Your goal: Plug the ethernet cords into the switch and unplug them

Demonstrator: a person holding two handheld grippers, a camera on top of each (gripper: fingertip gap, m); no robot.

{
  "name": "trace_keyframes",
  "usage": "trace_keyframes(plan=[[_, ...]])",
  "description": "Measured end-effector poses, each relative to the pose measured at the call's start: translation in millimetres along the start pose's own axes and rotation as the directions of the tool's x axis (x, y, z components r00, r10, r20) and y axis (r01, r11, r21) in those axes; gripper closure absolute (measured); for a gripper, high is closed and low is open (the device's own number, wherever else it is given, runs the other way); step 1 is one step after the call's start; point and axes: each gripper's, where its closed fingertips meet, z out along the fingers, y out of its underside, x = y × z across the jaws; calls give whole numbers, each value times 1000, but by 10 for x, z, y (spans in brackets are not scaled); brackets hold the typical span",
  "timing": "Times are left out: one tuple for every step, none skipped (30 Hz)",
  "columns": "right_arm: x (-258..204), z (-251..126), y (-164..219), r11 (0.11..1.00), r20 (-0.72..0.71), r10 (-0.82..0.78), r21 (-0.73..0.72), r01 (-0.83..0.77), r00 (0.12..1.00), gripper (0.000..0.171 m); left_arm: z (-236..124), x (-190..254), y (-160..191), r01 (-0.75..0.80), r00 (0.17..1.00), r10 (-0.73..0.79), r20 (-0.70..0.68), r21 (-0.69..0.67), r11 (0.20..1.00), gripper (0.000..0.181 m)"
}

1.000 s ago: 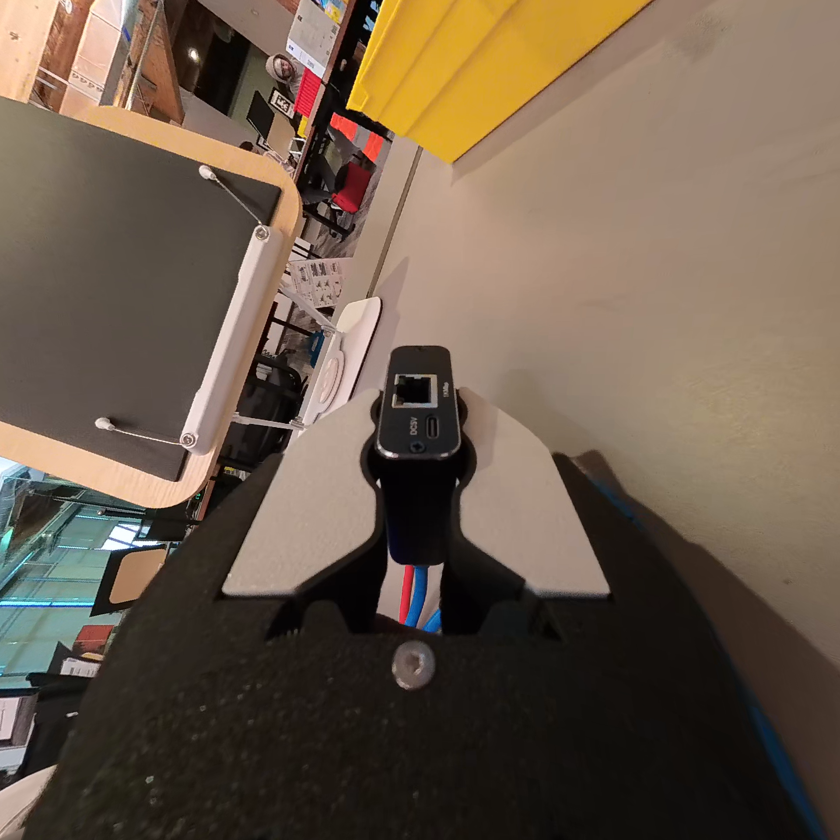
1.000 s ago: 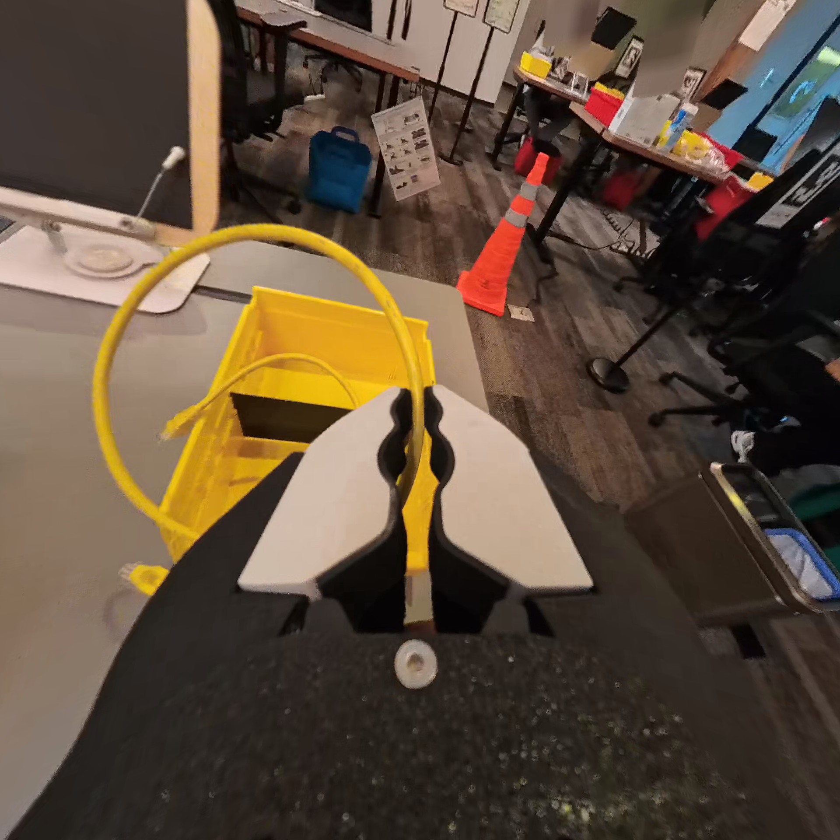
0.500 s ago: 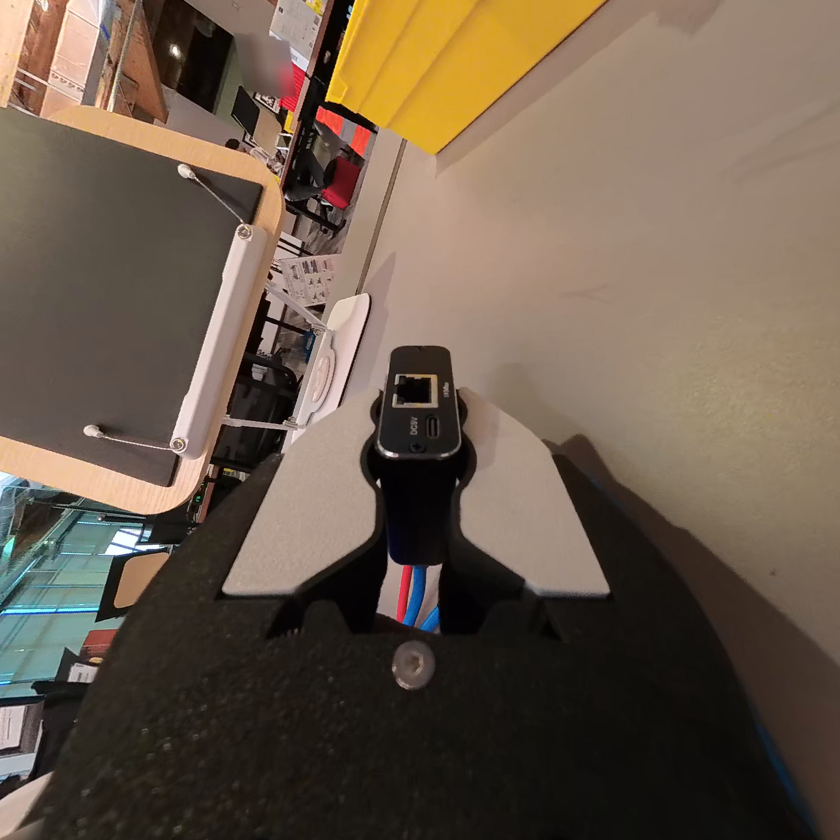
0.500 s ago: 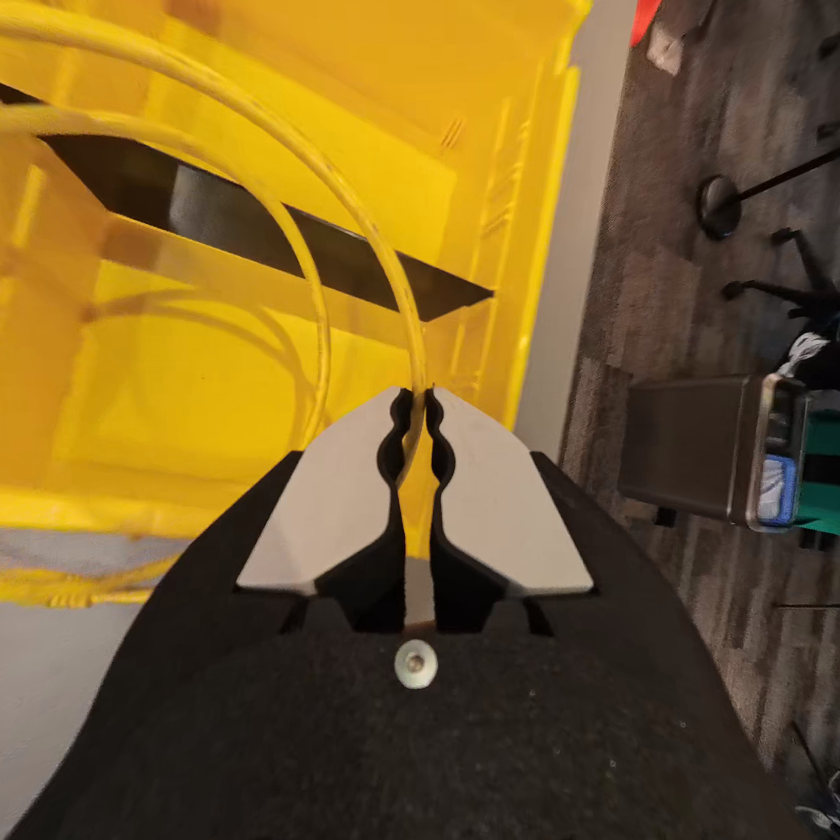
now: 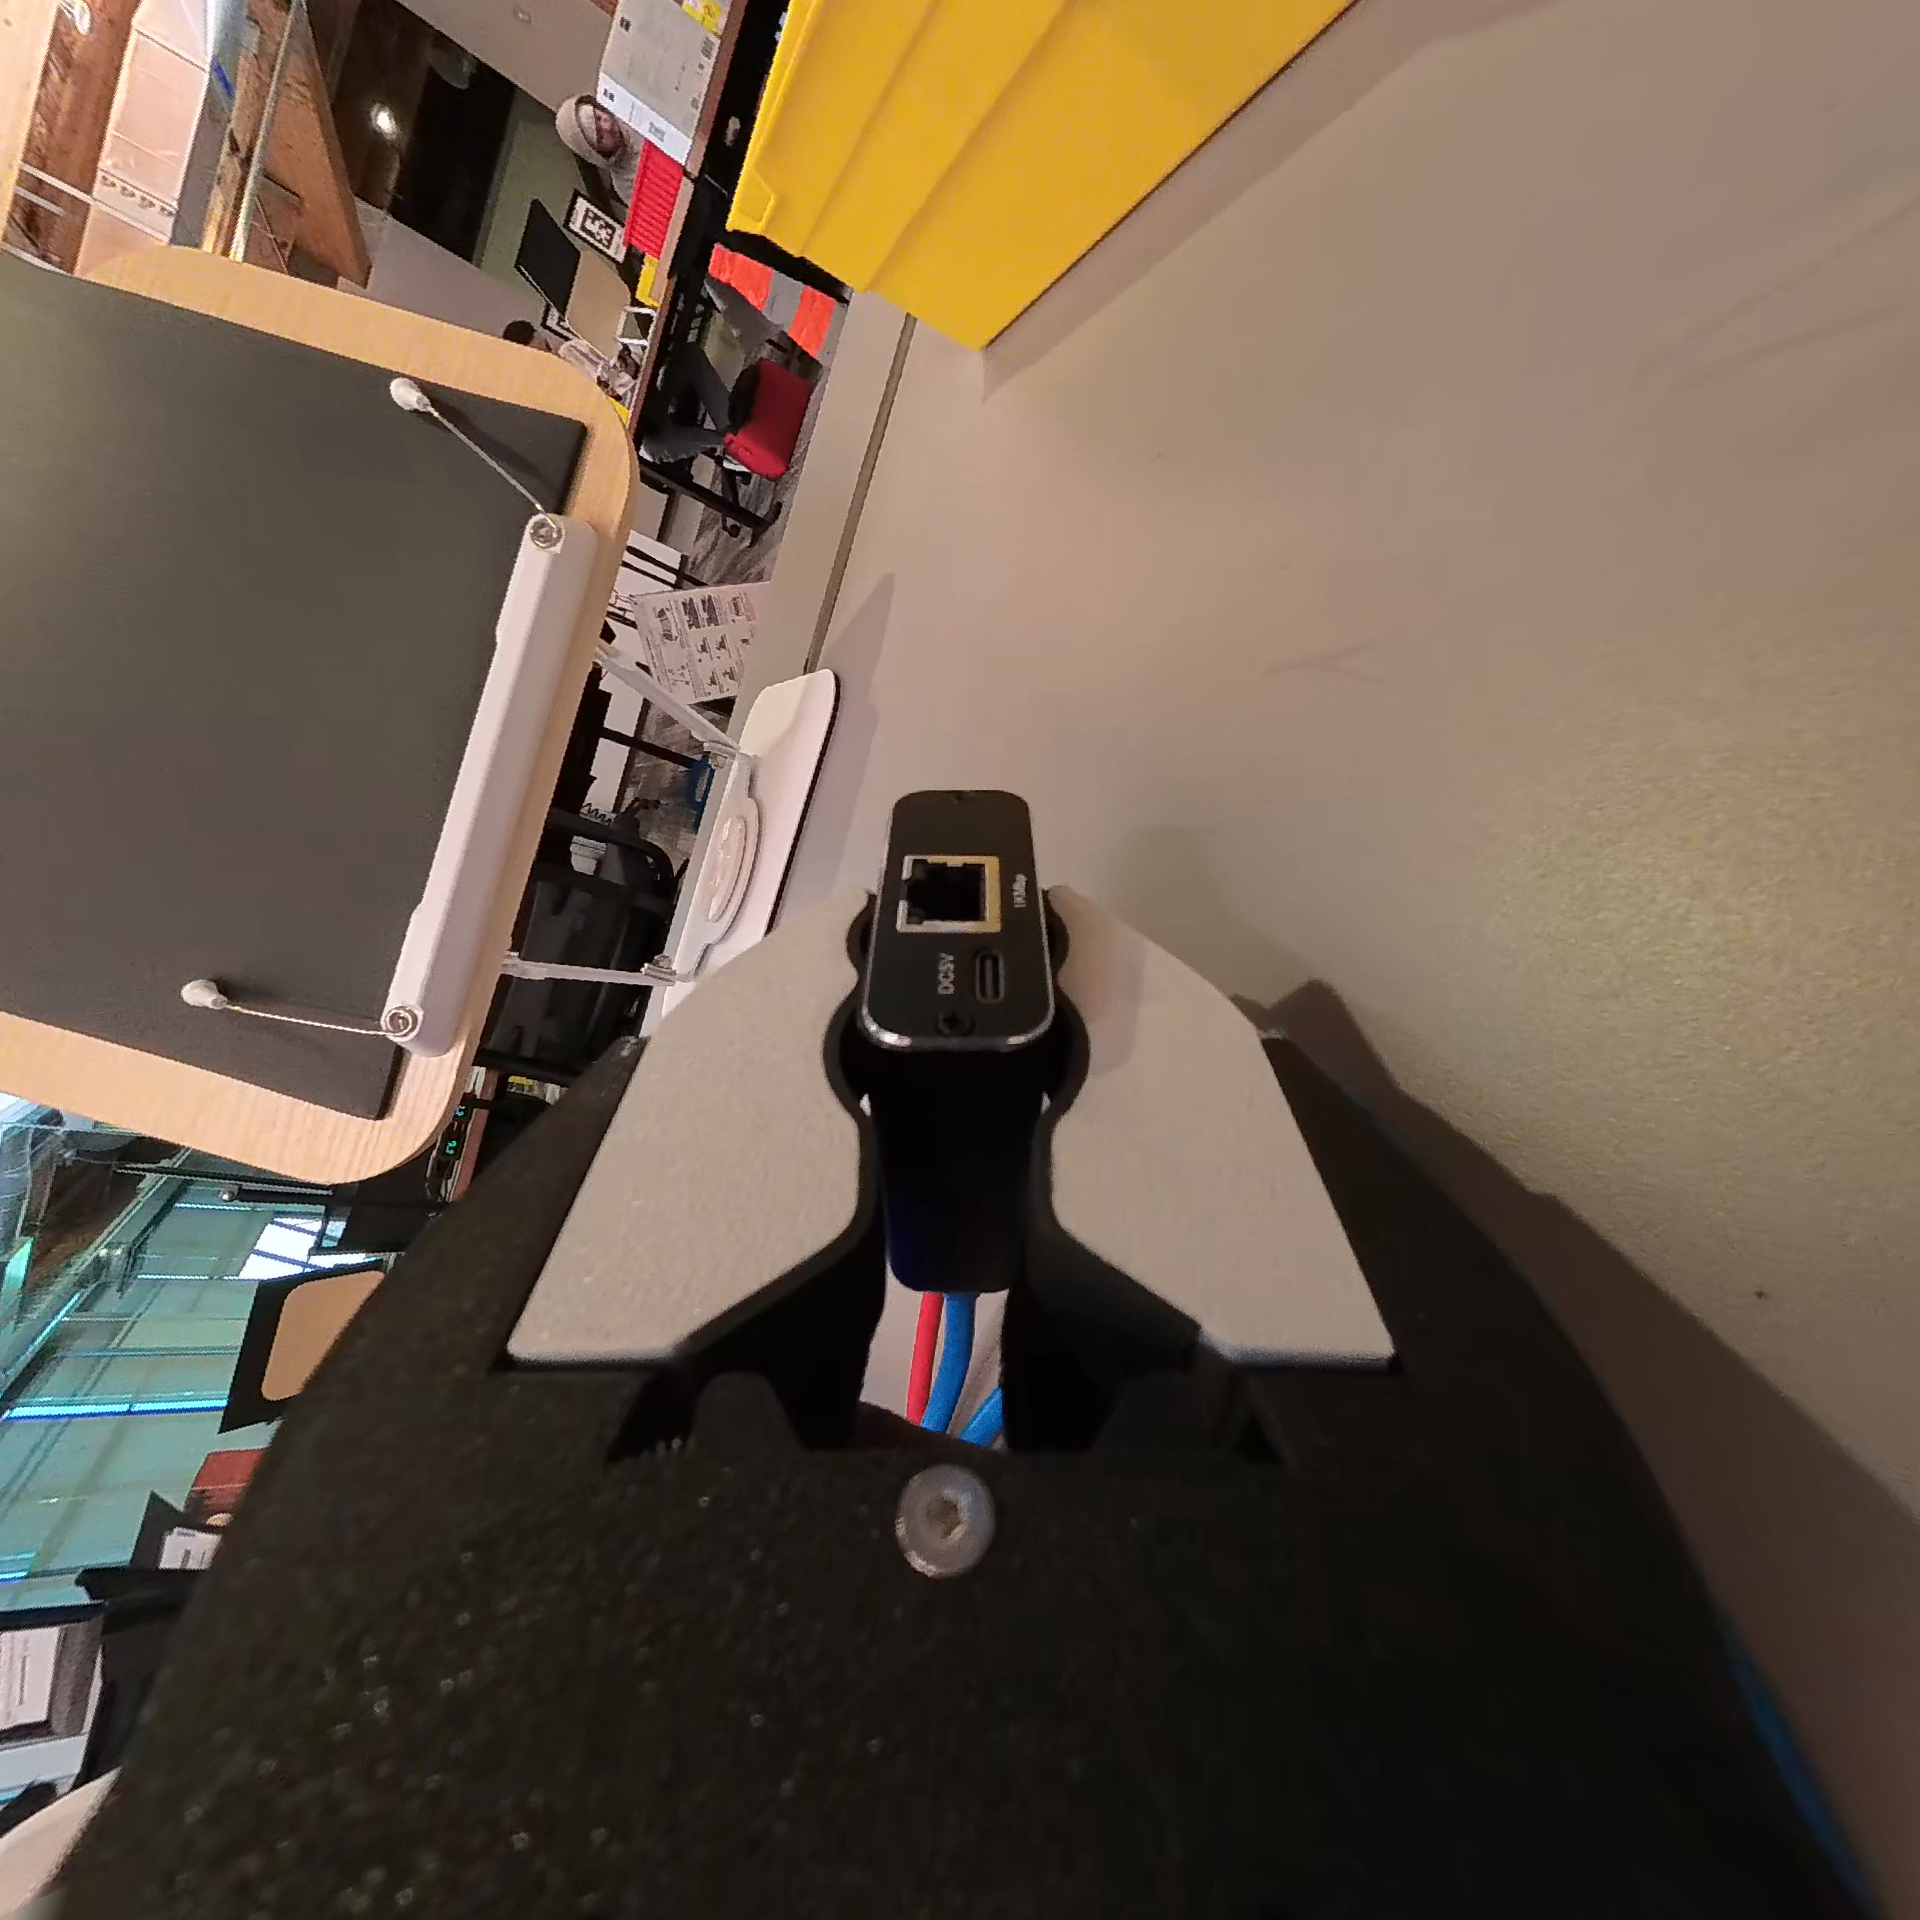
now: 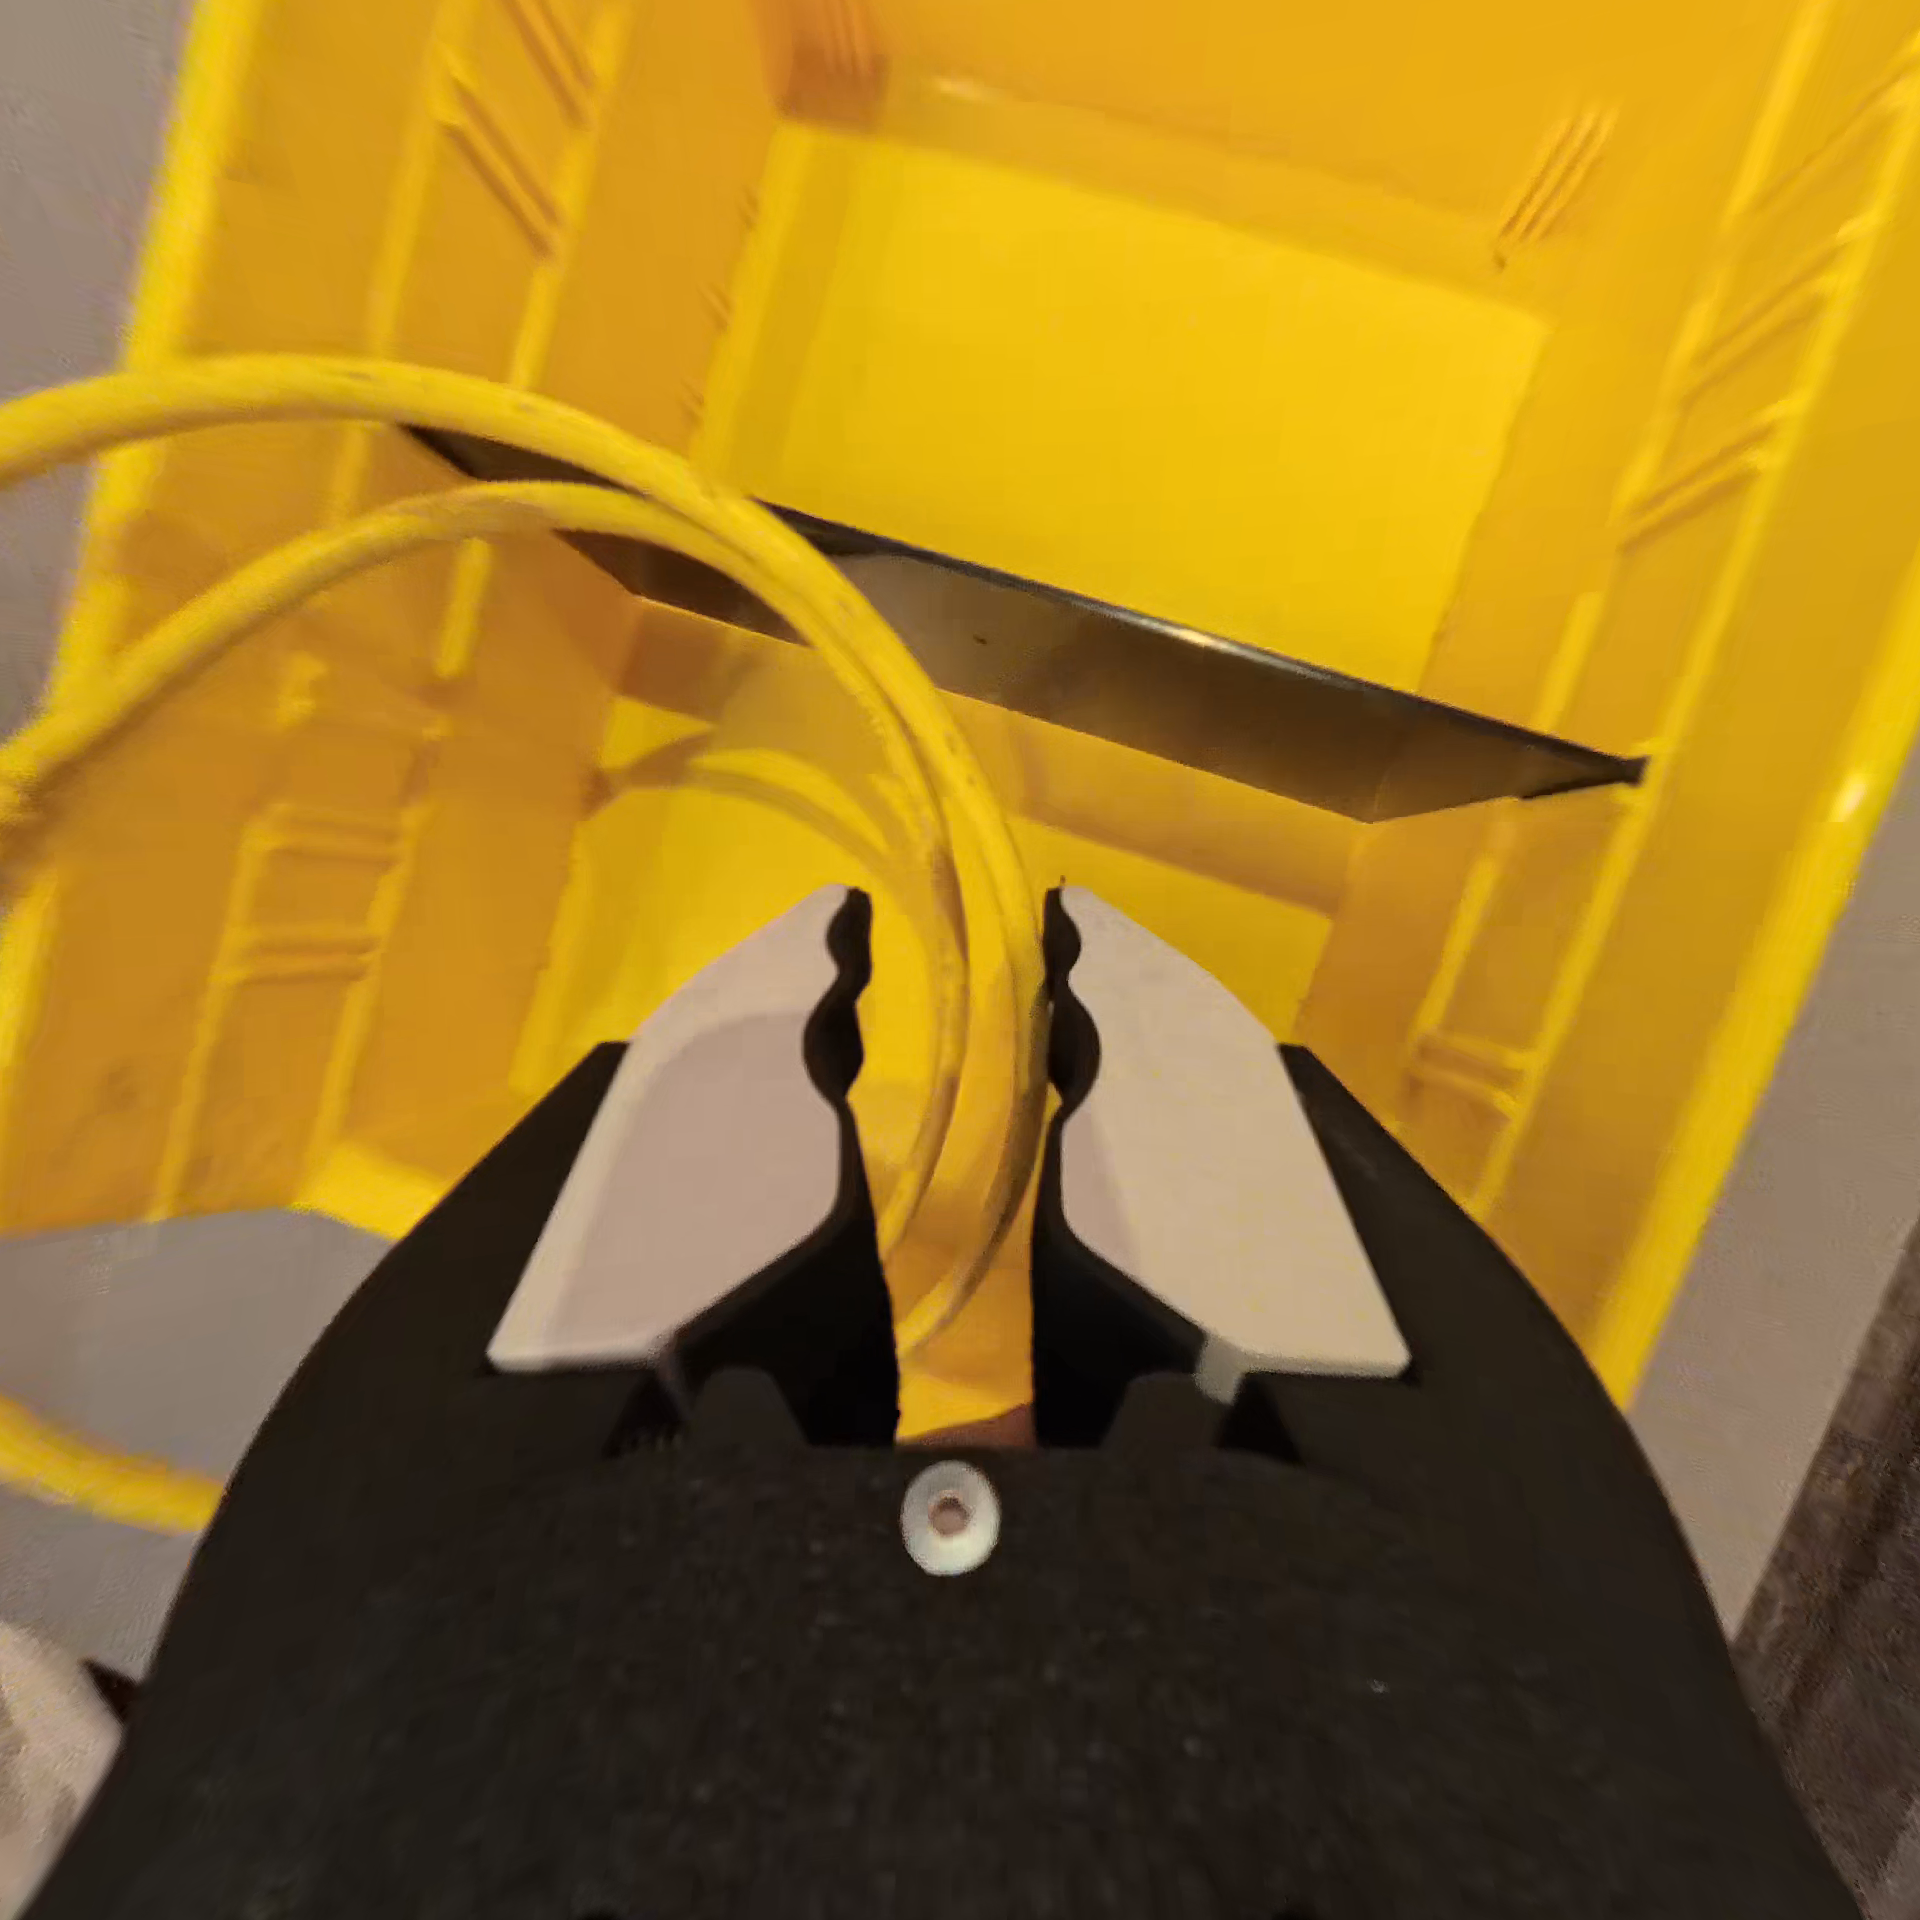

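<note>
My left gripper (image 5: 956, 906) is shut on a small black switch (image 5: 961, 987), held end-on with its empty ethernet port (image 5: 943, 891) facing away. Red (image 5: 927, 1351) and blue cords (image 5: 961, 1351) hang from its back end between the fingers. My right gripper (image 6: 956, 904) hangs over the open yellow bin (image 6: 1143, 364) with its jaws apart. A yellow ethernet cord (image 6: 831, 582) loops between them and rests loosely against the right finger (image 6: 1143, 1091). Its ends run off to the left, over the bin's edge.
The bin has a black divider (image 6: 1195, 707) across it and also shows in the left wrist view (image 5: 987, 156) on the grey table (image 5: 1455, 727). A dark board with a wooden border (image 5: 208, 675) on a white base (image 5: 769, 790) stands at the table's far edge. Left tips to right tips: about 35 centimetres.
My right gripper swung down over the yellow bin, then opened and let go of the yellow cord it was pinching. My left gripper still holds the switch, nearly still.
</note>
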Motion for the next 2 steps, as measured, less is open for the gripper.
trace_keyframes(plan=[[-42,-60,-18,1000,15,-27,7,27,1000,135,1,6,1,-3,1000,3,-2,-1,1000,155],[-82,-91,-8,998,32,-54,-7,55,998,131,3,12,2,-5,1000,5,-3,-2,1000,155]])
